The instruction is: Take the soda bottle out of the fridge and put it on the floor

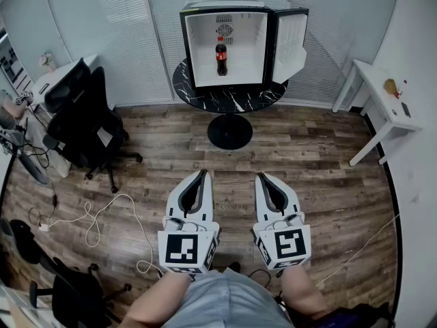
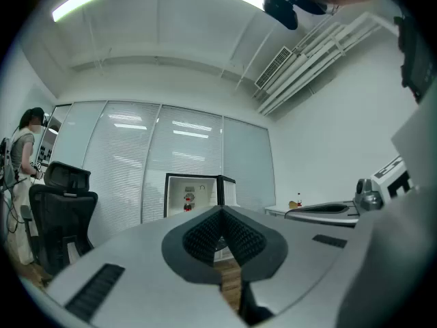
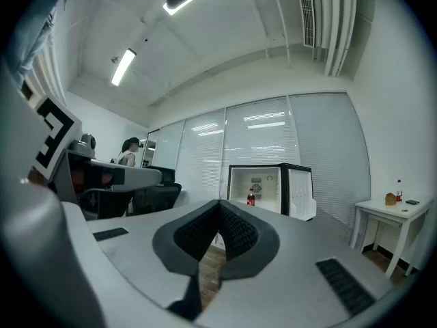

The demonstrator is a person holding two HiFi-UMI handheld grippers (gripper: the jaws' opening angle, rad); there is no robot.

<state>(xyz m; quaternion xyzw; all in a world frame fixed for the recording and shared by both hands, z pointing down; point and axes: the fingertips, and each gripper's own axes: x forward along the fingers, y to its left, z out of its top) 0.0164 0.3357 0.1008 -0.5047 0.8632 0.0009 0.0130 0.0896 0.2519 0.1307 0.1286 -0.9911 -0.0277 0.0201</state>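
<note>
1. The bottle (image 1: 221, 56) stands upright on the floor of the fridge (image 1: 205, 46), near the middle of the compartment and clear of both side walls. Nothing else is on that shelf, so you can come at it straight from the front.
2. The door (image 1: 290, 43) is swung wide to the right, so the opening faces you and needs no further handling.
3. The fridge sits on a round black table (image 1: 229, 98). That puts the bottle well above the wood floor (image 1: 314, 156), and you will likely have to carry it down and set it upright.
4. Your left gripper (image 1: 202, 174) and right gripper (image 1: 260, 176) are held level, side by side, close to your body and well apart from the fridge. Both point towards it.
5. Both sets of jaws are pressed together with nothing between them. Either one has to spread before it can take the bottle.
6. The floor between you and the table is bare. A chair (image 1: 82, 121) and a cable (image 1: 102, 217) lie off to your left, so the clear patch ahead looks the safer place to set the bottle.
</note>
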